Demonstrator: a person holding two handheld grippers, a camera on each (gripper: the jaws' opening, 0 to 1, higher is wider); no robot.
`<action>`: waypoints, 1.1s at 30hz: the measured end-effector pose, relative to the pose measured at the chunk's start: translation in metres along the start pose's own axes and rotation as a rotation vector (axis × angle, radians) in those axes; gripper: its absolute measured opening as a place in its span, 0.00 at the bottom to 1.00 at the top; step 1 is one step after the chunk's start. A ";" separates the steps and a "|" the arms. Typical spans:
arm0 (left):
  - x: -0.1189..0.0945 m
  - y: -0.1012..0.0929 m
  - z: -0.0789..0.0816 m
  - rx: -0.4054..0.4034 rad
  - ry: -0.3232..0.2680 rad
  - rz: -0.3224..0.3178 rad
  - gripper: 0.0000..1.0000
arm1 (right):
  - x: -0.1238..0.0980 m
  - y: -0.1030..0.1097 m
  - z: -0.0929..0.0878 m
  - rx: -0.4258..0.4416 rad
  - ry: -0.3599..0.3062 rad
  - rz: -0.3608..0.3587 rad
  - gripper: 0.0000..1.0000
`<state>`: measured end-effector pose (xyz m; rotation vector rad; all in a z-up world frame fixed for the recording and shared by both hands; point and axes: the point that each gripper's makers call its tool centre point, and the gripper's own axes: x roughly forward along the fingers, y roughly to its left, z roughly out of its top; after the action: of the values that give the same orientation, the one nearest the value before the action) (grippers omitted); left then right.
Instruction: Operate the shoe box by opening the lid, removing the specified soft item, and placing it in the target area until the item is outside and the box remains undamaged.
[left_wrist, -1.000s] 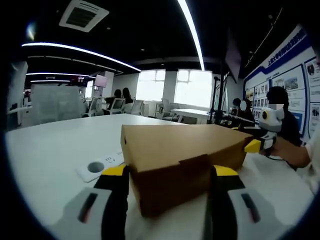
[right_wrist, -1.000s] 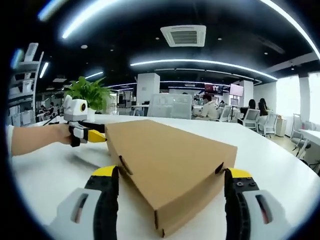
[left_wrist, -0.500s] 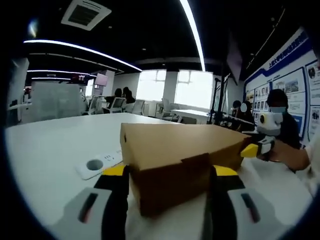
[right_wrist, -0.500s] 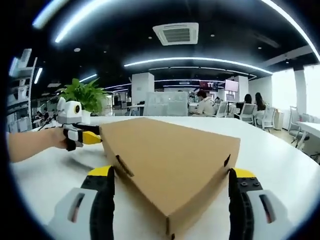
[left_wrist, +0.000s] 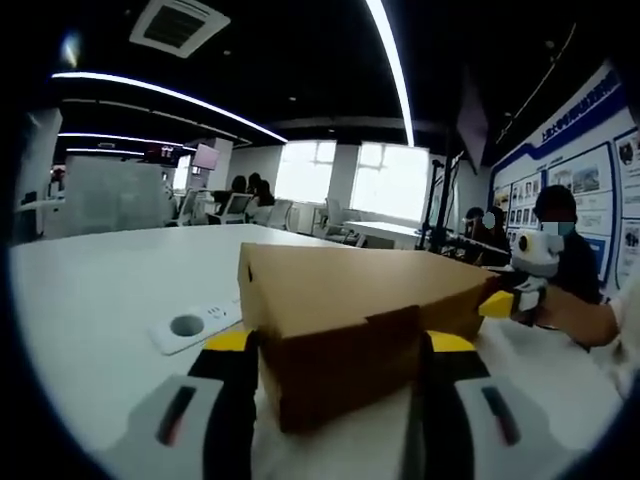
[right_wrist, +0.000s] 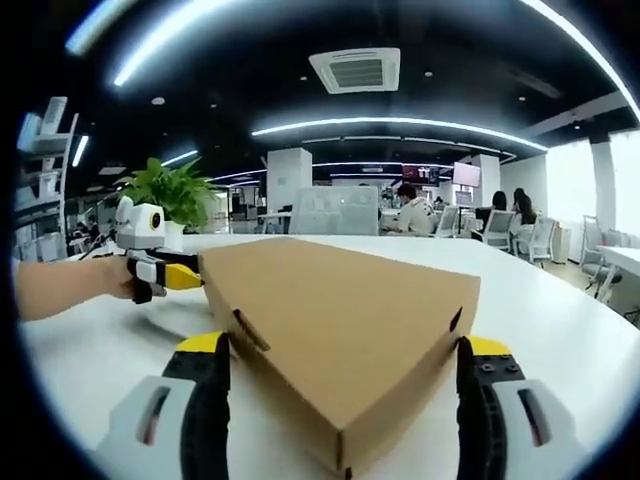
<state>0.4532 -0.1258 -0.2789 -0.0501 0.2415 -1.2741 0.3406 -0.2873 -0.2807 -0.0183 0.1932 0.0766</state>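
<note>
A brown cardboard shoe box lies on the white table with its lid down. In the left gripper view, my left gripper stands open, its two yellow-tipped jaws flanking the box's near end. At the box's far right corner is my right gripper, with a hand behind it. In the right gripper view the box points a corner at the camera. My right gripper is open and straddles that corner. The left gripper sits at the far left corner. The box's contents are hidden.
A white power strip lies on the table left of the box. A potted plant stands behind the left gripper. Office chairs and seated people are far behind. The person's forearm reaches in from the left.
The right gripper view has drawn slightly closer to the box corner, which looks larger. The left gripper view is nearly unchanged. The lid stays down.
</note>
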 end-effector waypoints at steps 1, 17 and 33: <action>0.000 -0.002 0.000 -0.001 0.000 0.002 0.66 | 0.000 0.000 0.000 -0.001 -0.002 0.003 0.97; -0.002 0.001 0.000 -0.007 -0.009 0.015 0.65 | -0.001 0.001 0.000 -0.019 0.006 0.028 0.95; -0.010 -0.010 -0.003 -0.015 -0.024 0.052 0.65 | -0.003 -0.003 0.001 -0.034 0.004 0.077 0.94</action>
<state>0.4402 -0.1194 -0.2786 -0.0716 0.2303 -1.2196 0.3379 -0.2906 -0.2789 -0.0450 0.1969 0.1571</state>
